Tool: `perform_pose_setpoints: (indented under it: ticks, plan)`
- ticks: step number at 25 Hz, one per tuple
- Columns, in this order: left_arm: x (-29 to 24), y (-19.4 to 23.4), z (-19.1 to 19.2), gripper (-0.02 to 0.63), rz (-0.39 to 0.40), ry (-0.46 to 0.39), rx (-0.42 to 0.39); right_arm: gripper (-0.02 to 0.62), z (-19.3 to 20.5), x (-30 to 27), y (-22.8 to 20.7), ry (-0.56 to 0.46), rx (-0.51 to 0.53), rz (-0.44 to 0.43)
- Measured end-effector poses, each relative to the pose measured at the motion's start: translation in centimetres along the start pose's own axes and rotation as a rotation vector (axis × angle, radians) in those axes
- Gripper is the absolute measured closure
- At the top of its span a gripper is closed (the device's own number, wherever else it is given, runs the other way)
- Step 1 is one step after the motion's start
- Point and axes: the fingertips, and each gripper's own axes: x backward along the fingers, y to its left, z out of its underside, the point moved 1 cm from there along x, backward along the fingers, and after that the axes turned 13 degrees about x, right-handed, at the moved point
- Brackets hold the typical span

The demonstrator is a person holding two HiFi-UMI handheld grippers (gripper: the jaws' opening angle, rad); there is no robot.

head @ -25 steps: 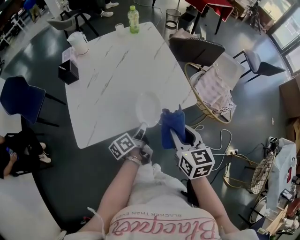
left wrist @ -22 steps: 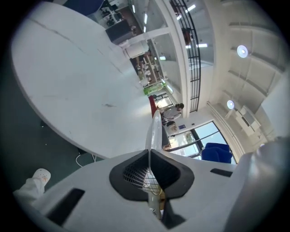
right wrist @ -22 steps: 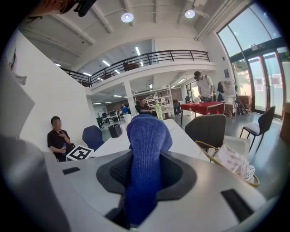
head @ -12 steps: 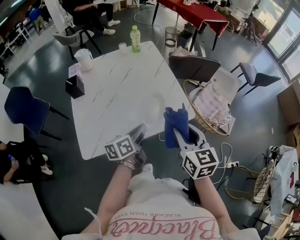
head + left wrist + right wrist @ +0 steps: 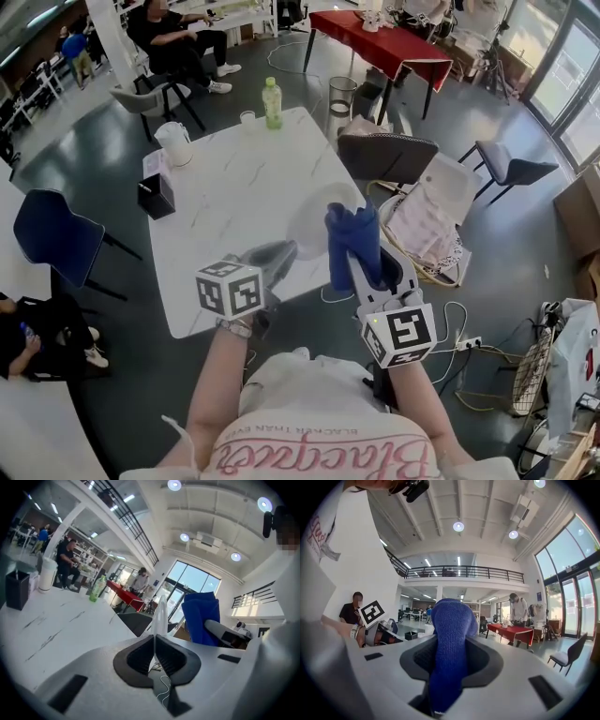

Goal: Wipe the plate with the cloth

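- Over marble table (image 5: 234,187), grips plate (image 5: 160,616) edge-on in left gripper (image 5: 154,641).
- Pinches blue cloth (image 5: 451,630) in right gripper (image 5: 449,660).
- Shows cloth beside plate, probably apart; wiping all left.

Plate (image 5: 160,616) left of cloth (image 5: 200,616), perhaps apart

plate (image 5: 307,225): outline faint, blurred | cloth (image 5: 352,239): gripped end hidden in right tongs (image 5: 364,277)

I log: white marble table (image 5: 234,187), blue chair (image 5: 56,239), grey chair (image 5: 386,155), red-draped table (image 5: 389,42), wire waste bin (image 5: 345,94), dark polished floor (image 5: 525,244), glazed doors (image 5: 574,75) at right, round ceiling lights (image 5: 458,526), railed mezzanine (image 5: 464,573).
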Motion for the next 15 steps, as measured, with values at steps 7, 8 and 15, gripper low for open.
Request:
perform_pose_setpoints:
  ticks: [7,8,15]
  plan:
    - [0.1,-3.0,0.1,0.594,0.032,0.056,-0.06,0.479,-2.2,-0.3,-0.1,-0.058,0.101,-0.023]
    - [0.1,-3.3,0.1,0.594,0.034,0.055,-0.054,0.479,-2.7,-0.6,0.4,-0.066,0.133,-0.046]
    - [0.7,-5.1,-0.8,0.594,0.057,0.037,-0.062,0.479,-4.1,-3.5,4.5,-0.038,0.411,-0.216]
